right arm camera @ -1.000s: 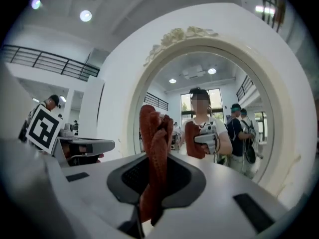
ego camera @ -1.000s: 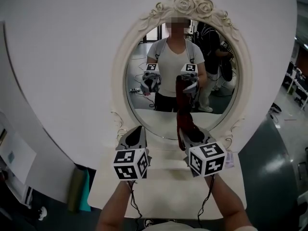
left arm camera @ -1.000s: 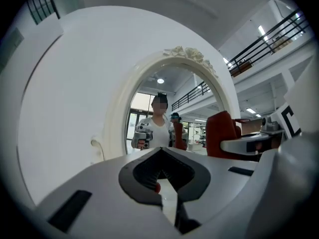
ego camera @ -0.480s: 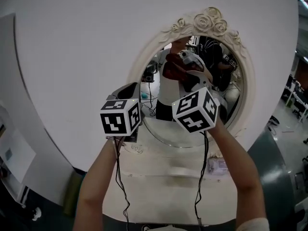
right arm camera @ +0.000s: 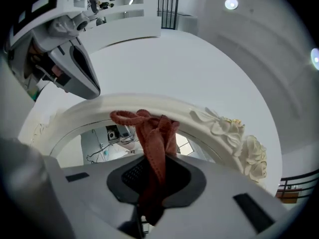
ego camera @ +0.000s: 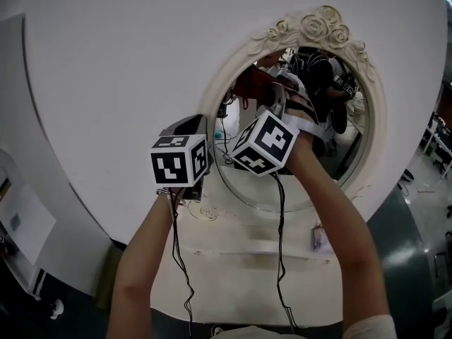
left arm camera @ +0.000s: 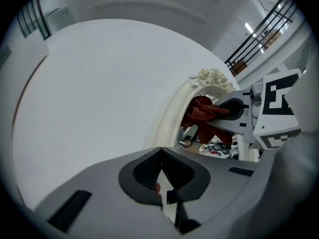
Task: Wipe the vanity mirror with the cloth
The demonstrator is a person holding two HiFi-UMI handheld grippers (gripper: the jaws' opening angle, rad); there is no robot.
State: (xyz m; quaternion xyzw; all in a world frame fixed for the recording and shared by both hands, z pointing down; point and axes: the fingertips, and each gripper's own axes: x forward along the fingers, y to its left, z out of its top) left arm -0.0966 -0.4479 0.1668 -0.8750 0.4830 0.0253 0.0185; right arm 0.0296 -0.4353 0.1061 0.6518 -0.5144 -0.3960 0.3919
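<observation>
Left gripper shut: pads pressed together, nothing between them. Held at 9 o'clock of the vanity mirror, outside the frame, in front of the white round panel. Touching nothing.

Right gripper clamped on the cloth: a dark red bunch, pinched at the pads and sticking out past the jaw tips. Cloth at about 10 o'clock of the glass, just inside the frame's inner edge. Looks up against the glass in the left gripper view, red reflection right beside it; actual contact hard to confirm.

In the head view, right gripper jaws hidden behind its own marker cube and the hand. Lower part of the glass blocked by the forearm. Small object on the tabletop at 5 o'clock of the mirror, too blurred to identify.

Rose carving at 12 o'clock of the frame. Black cables hanging from both grippers over the tabletop. Reflection of a dark-clothed person in the upper glass, at 1 o'clock from the cloth.
</observation>
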